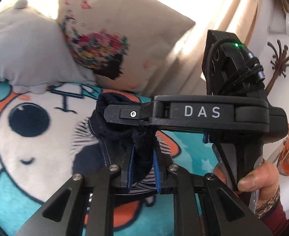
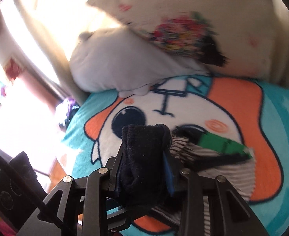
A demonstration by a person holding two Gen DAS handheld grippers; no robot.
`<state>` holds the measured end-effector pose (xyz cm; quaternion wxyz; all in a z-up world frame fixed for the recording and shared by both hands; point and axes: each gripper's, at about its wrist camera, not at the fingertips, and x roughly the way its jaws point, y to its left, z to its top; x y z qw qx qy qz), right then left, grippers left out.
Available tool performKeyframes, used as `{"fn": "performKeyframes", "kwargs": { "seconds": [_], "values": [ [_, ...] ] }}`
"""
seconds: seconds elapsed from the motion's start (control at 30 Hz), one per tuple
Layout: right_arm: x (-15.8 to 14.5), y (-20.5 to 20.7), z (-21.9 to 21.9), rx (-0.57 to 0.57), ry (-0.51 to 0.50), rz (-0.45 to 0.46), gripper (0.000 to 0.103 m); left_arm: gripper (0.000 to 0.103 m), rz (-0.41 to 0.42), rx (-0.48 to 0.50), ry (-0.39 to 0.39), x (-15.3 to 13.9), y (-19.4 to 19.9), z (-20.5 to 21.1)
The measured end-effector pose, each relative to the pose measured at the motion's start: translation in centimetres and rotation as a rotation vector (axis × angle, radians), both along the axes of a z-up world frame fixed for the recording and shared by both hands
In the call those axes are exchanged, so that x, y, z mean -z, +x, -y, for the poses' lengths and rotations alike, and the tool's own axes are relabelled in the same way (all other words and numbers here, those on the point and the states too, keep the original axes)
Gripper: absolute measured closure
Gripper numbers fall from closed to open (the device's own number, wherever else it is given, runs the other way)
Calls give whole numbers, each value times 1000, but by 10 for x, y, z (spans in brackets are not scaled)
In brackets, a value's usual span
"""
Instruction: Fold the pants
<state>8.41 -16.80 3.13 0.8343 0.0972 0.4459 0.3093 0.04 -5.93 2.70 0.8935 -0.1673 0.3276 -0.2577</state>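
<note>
Left gripper (image 1: 142, 163) clamped on bunched dark navy pants (image 1: 122, 135); right gripper (image 2: 144, 169) pinching another thick fold; likely lifted clear of cartoon blanket (image 1: 36, 147) to align edges.

You could not see the fingertips of your left gripper (image 1: 143, 163); dark pants (image 1: 124, 137) bunched over them. The same cloth buried your right gripper (image 2: 144, 157). The flowered pillow (image 2: 185, 33) was smeared by blur, and your right hand (image 1: 258, 179) ran off the frame's edge.
</note>
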Motion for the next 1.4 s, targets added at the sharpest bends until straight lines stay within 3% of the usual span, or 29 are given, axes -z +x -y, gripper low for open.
{"fn": "performKeyframes", "kwargs": {
  "seconds": [0.27,0.47,0.6,0.67,0.83,0.97,1.0,1.07,1.17,1.27,1.4],
  "values": [
    [23,-5,67,97,141,-32,66,86,-23,61,52,9,7,41],
    [43,-9,99,145,230,-52,67,80,-53,102,39,8,6,40],
    [54,-8,116,178,279,-66,68,61,-37,139,27,-1,-13,26],
    [60,-6,127,209,293,-73,68,56,-19,127,40,-4,-20,19],
    [71,-10,154,330,204,-59,65,51,-13,62,75,-5,-24,-9],
    [48,-27,165,429,147,38,65,51,-35,-40,102,-2,-13,-37],
    [39,-32,165,421,175,72,64,51,-46,-59,100,0,-10,-43],
    [22,-40,157,345,285,125,52,51,-77,-91,85,5,-3,-52],
    [13,-36,129,165,453,116,33,51,-107,-102,71,12,0,-57],
    [29,-21,106,115,499,43,34,51,-120,-90,74,15,-1,-56],
    [66,-2,112,217,509,-36,38,50,-97,-81,87,11,-3,-57]
  ]
}}
